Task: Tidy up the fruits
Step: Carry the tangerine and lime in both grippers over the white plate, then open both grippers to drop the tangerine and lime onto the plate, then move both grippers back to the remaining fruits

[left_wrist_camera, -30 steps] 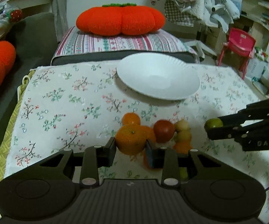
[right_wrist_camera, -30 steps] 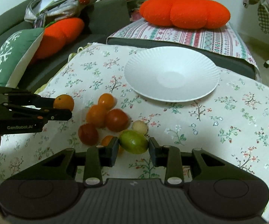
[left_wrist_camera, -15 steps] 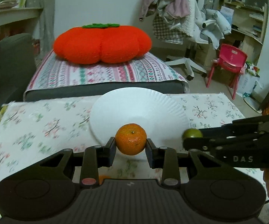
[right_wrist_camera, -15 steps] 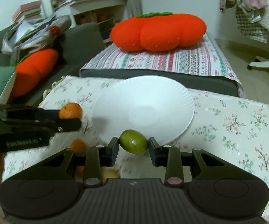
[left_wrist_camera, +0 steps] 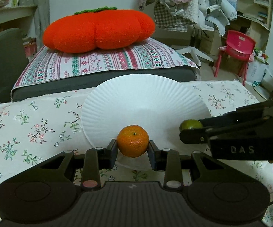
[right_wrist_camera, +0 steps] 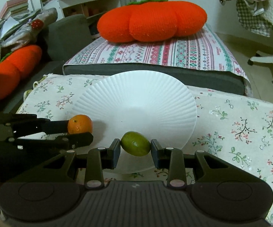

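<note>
the left gripper has its fingers closed on a mandarin, stem dimple facing the camera and up; it is near round, no real long axis. the right gripper has its fingers closed on a lime, long axis running finger to finger, tips at the pads. both fruits hang over the near rim of the paper plate, side by side and close. the plate sits on the floral tabletop. likely risks: the two grippers bumping each other on release, or round fruit rolling off the shallow, light plate if dropped from height.
</note>
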The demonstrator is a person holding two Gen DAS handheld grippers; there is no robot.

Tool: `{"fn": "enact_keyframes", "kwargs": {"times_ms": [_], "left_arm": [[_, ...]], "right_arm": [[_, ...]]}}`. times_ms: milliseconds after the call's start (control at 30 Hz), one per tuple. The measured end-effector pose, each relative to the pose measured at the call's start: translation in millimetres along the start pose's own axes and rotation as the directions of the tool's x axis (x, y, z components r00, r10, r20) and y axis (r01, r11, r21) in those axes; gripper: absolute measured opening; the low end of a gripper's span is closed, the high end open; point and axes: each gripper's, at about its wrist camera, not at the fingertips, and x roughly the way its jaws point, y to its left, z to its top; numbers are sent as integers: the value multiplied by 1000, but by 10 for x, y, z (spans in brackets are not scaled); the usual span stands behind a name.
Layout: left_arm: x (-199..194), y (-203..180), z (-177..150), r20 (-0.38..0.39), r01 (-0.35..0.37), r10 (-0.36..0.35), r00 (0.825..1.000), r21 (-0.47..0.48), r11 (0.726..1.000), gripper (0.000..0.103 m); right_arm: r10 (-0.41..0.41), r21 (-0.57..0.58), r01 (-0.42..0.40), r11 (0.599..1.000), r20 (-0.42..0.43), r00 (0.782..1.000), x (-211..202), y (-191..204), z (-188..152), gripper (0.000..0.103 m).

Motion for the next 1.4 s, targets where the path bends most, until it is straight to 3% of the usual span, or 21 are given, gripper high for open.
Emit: {"fn": "enact_keyframes", "kwargs": {"times_ms": [233,367,667,800,1167,1400], "left_arm": [[17,-29,-8,7,-2,2,1000,12,1000,20],[-11,-17,4,13,-4,4,1000,10,1000,27],[-261,184,97,38,-14,17,999,-72,997,47],[-372,273,85,10,-44,45,999,-134,990,64],[-720,367,-91,-24,-64,61,998,-179,982,69],[-925,337,-335,-31,-61,56,998,-172,983,70]], "right_arm": [[-12,-20,11,1000,-5,1000,23,54,-14,32],[-22,-23,22,999,-6,1000,12,63,3,33],[-41,-24,42,999,77,996,-313,100,106,55],[-65,-4,66,998,115,991,-484,57,139,85],[-19,20,16,1000,151,988,-835,111,65,102],[20,-30,-16,999,140,990,-1018,347,-89,102]]}}
